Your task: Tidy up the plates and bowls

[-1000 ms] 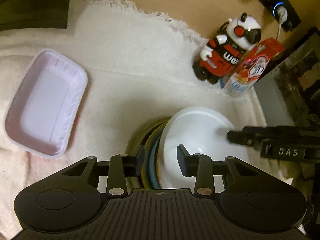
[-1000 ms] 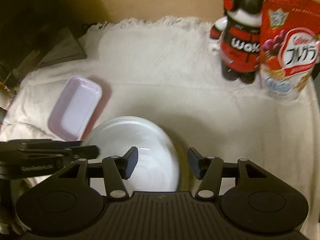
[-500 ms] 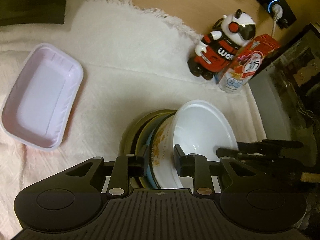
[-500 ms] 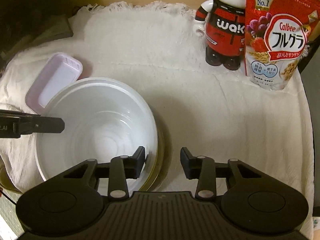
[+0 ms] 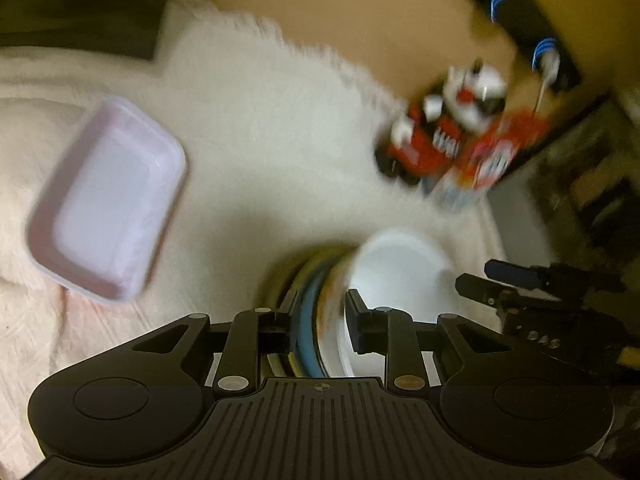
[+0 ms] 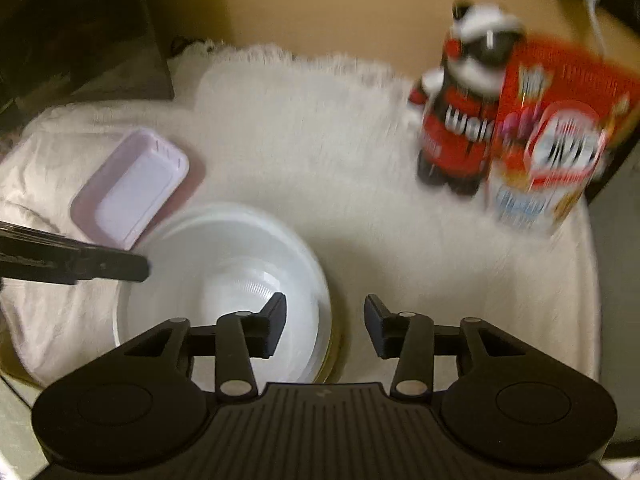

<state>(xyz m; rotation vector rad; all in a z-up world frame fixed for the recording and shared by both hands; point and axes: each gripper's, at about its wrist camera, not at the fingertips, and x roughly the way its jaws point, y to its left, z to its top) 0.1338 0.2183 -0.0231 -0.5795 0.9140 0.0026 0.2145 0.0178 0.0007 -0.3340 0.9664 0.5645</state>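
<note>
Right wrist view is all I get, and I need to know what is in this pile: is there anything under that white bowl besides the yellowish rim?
Observer: Yes. The left wrist view shows the white bowl nested on a stack of dishes seen edge-on, with one blue rim among them.
Operator: Where is the left tool on it? I only see a dark tip.
Observer: The left tool straddles those rims. Its jaws are closing, one side inside the bowl and the other outside the stack.
Operator: Any marking on the bowl?
Observer: Its outer wall shows blurred orange print, too smeared to read.
</note>
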